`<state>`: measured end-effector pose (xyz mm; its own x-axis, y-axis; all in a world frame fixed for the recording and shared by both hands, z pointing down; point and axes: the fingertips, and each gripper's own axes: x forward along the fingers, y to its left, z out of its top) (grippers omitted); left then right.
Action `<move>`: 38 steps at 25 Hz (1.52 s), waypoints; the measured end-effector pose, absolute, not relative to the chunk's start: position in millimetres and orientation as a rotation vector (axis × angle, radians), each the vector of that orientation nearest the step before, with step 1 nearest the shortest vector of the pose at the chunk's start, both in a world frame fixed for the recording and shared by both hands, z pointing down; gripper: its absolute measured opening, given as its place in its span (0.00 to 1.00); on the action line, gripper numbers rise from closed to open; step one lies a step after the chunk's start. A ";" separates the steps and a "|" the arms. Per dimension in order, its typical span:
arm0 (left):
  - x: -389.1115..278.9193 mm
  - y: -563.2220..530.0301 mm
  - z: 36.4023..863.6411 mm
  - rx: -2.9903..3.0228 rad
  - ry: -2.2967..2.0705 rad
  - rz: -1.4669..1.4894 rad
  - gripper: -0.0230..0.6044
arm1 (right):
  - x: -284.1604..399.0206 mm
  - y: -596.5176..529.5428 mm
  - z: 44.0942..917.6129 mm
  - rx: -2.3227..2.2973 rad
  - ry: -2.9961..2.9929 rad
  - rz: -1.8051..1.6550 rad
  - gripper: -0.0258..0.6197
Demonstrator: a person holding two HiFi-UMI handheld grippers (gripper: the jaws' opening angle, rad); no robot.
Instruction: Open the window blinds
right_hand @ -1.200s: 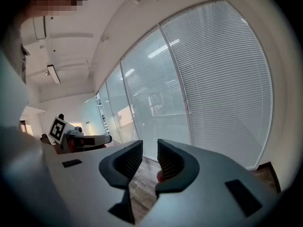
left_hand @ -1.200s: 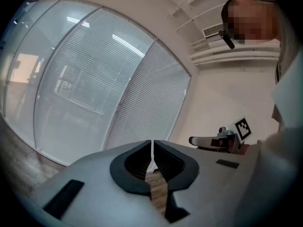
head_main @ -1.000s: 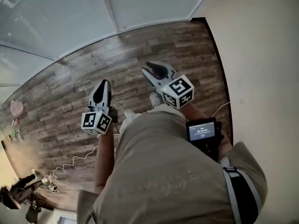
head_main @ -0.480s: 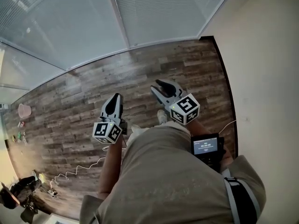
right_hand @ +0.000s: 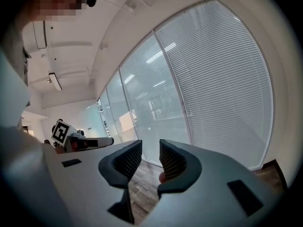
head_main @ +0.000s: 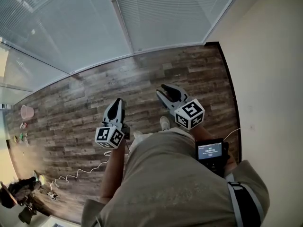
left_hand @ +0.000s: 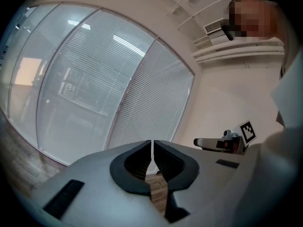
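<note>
**Q:** Where are the pale, horizontal-slat window blinds point(head_main: 175, 13), and what has altered?

**A:** They hang fully lowered, slats shut, across the glazed wall at the top of the head view. A white upright frame post point(head_main: 124, 27) divides them. Against the view a second earlier, the blinds fill more of the picture, and the band of brown wood-plank floor point(head_main: 80, 108) in front of them is narrower. This reads as an approach under way. No cord or wand can be made out yet.

**Q:** State of the tools?

**A:** Left gripper point(head_main: 116, 102): fingers together, nothing between them. Right gripper point(head_main: 162, 90): fingers a little apart, with only floor showing in the gap. Both point toward the blinds and are well apart from them.

**Q:** Boundaries and free room?

**A:** A cream plaster wall point(head_main: 270, 56) with a dark skirting board point(head_main: 227, 89) closes the right side, and it meets the blinds in a corner ahead of the right gripper. The floor straight ahead is bare. A thin white cable point(head_main: 80, 169) trails on the floor to the person's left, clear of the path forward.
</note>
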<state>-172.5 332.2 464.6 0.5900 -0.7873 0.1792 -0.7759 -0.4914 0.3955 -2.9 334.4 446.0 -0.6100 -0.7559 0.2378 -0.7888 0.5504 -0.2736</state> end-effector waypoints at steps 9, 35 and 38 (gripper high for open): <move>-137.2 340.2 471.0 2.362 -1.332 -0.039 0.09 | 45.5 336.9 454.9 1.303 -2.708 0.540 0.21; -110.9 352.2 471.6 2.266 -1.432 -0.019 0.09 | 80.0 330.4 457.6 1.258 -2.739 0.650 0.21; -116.4 318.1 481.2 2.298 -1.403 -0.010 0.09 | 62.5 298.9 470.9 1.240 -2.736 0.674 0.21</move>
